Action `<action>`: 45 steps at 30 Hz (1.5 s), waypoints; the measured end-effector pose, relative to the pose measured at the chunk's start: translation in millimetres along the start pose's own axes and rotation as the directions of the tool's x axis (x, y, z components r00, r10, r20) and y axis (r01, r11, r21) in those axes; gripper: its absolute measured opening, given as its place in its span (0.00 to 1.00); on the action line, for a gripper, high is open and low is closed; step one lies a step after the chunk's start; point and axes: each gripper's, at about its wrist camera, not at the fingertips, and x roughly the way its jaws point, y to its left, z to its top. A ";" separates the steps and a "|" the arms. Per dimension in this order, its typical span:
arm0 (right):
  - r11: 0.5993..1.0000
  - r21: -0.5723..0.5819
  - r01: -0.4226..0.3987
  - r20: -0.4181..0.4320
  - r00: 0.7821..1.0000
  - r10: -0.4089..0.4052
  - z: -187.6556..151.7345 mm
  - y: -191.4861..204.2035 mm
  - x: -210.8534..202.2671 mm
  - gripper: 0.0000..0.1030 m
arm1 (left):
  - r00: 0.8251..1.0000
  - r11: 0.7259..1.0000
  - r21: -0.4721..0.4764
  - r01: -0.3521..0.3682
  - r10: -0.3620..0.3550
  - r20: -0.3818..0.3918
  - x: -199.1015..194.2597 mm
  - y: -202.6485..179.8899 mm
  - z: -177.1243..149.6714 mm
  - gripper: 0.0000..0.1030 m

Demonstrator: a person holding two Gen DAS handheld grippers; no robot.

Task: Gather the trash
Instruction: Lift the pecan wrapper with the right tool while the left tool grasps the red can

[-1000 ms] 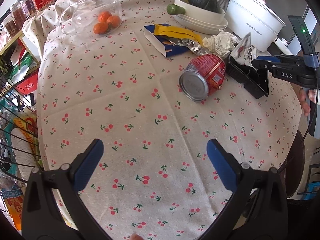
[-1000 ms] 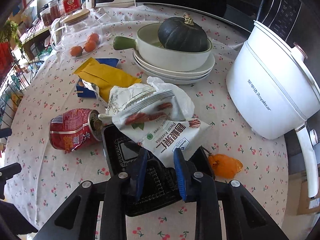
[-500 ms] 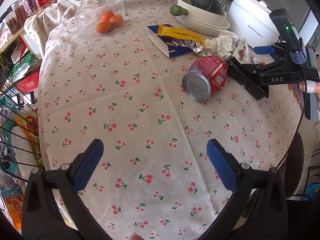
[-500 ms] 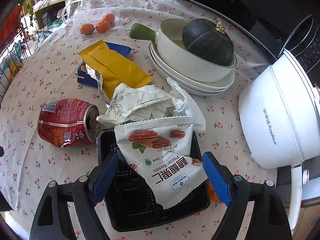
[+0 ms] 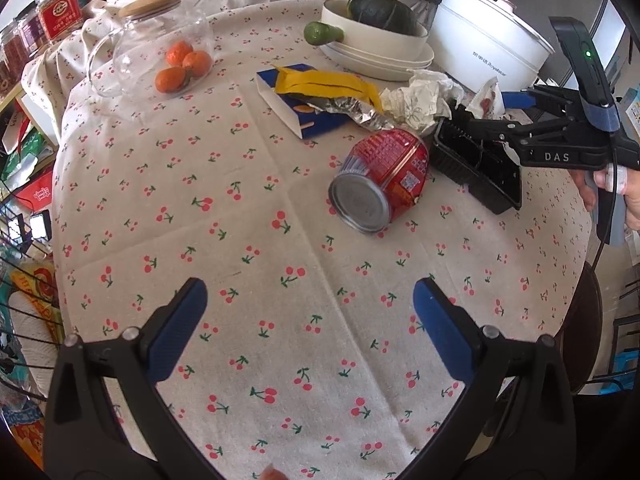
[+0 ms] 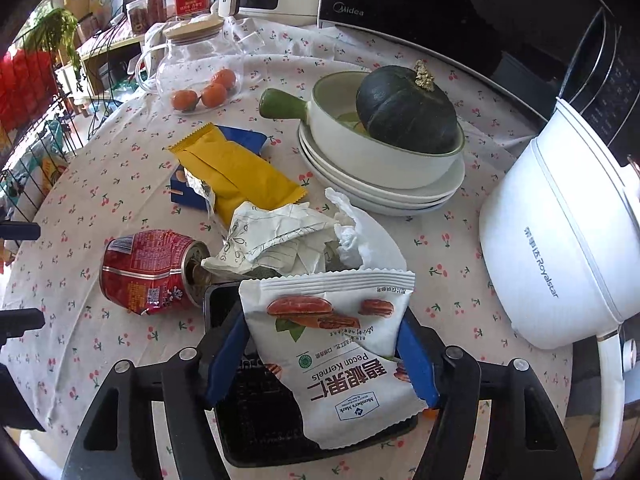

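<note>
A white pecan packet (image 6: 340,344) lies in a black plastic tray (image 6: 256,420), between the open fingers of my right gripper (image 6: 320,356). A crushed red can (image 6: 148,272) lies on its side left of the tray; it also shows in the left wrist view (image 5: 384,180). Crumpled white paper (image 6: 280,236), a yellow wrapper (image 6: 236,172) and a blue box (image 6: 240,136) lie behind. My left gripper (image 5: 310,330) is open and empty over bare cloth, well short of the can. My right gripper (image 5: 520,116) also shows over the tray (image 5: 480,164) in the left wrist view.
A bowl with a dark green squash (image 6: 404,108) sits on stacked plates (image 6: 384,192). A white electric pot (image 6: 568,248) stands right. A glass jar with oranges (image 6: 200,76) stands far left. A wire rack (image 5: 20,280) is off the table's left edge.
My right gripper opened and let go of the pecan packet, which now lies in the black tray. The left gripper stayed open and drew slightly nearer the can.
</note>
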 end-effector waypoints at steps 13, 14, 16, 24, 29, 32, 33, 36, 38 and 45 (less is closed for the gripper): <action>0.988 0.134 0.081 -0.004 0.997 -0.081 -93.6 -28.4 -89.0 0.69 | 1.000 0.938 0.347 -0.004 0.009 -0.015 55.7 -57.5 66.9 0.99; 0.985 0.148 0.086 -0.009 0.996 -0.086 -102.1 -29.0 -92.4 0.69 | 1.000 0.936 0.352 -0.007 0.016 -0.023 60.5 -59.1 66.8 0.98; 0.980 0.175 0.092 -0.017 0.996 -0.091 -117.5 -29.9 -99.1 0.69 | 0.999 0.934 0.356 -0.014 0.030 -0.039 70.4 -60.9 65.4 0.94; 0.966 0.229 0.122 -0.071 0.992 -0.108 -156.9 -23.9 -112.8 0.69 | 0.999 0.975 0.220 0.015 -0.007 -0.037 70.4 -51.1 41.7 0.69; 0.959 0.251 0.130 -0.070 0.991 -0.116 -172.3 -11.9 -131.0 0.69 | 0.999 0.992 0.124 0.029 -0.032 0.021 41.8 -42.9 22.0 0.65; 0.953 0.274 0.132 -0.063 0.991 -0.119 -180.9 -3.5 -144.2 0.69 | 0.998 0.994 0.095 0.044 -0.048 0.042 22.0 -40.9 6.0 0.62; 0.950 0.284 0.132 -0.061 0.991 -0.120 -183.9 -0.7 -148.6 0.69 | 0.998 0.995 0.090 0.042 -0.046 0.046 16.2 -41.0 0.2 0.62; 0.940 0.315 0.131 -0.053 0.991 -0.120 -193.5 7.8 -159.6 0.69 | 0.998 0.997 0.069 0.044 -0.048 0.049 5.2 -39.2 -14.5 0.62; 0.933 0.336 0.127 -0.049 0.992 -0.117 -200.8 12.8 -164.7 0.69 | 0.998 0.997 0.054 0.047 -0.049 0.045 -1.8 -39.3 -24.5 0.62; 0.901 0.412 0.135 -0.064 0.991 -0.119 -231.6 20.2 -174.1 0.69 | 0.996 0.996 0.047 0.076 -0.079 0.052 -23.3 -48.2 -55.1 0.62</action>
